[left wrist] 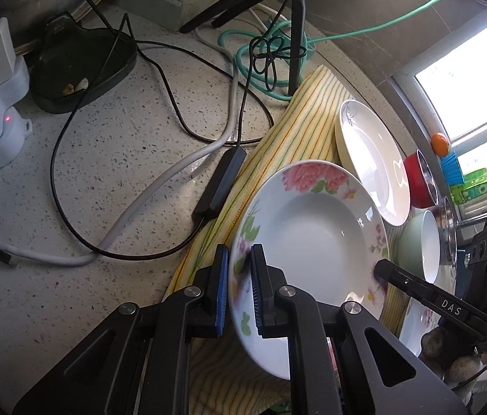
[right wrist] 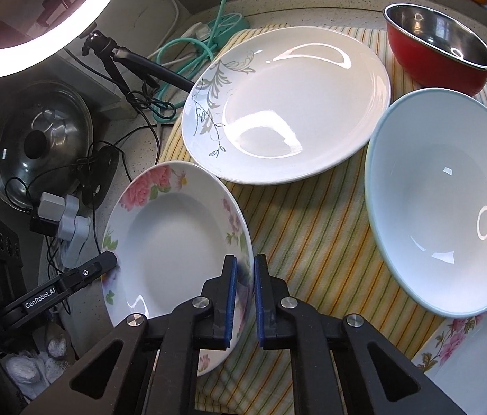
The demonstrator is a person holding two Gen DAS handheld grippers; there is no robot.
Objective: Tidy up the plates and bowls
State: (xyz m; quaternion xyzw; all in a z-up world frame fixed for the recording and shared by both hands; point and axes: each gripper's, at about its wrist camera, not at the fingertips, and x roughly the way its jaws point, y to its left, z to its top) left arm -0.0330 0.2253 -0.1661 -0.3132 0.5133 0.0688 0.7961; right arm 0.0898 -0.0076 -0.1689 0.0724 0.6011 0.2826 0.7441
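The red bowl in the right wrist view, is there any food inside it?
No, the red bowl shows only its bare, shiny steel inside, and it stands on the striped cloth.

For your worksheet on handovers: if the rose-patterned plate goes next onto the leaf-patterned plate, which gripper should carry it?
Probably right: both the right gripper and left gripper clamp the rose-patterned plate, but the leaf-patterned plate lies ahead of the right.

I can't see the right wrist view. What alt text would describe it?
Both claws grip one flowered plate by opposite rims: the right claw at its near right edge, the left claw at its left edge. Behind it, on a striped cloth, sit a white plate with grey leaves, a pale blue bowl and a red bowl.
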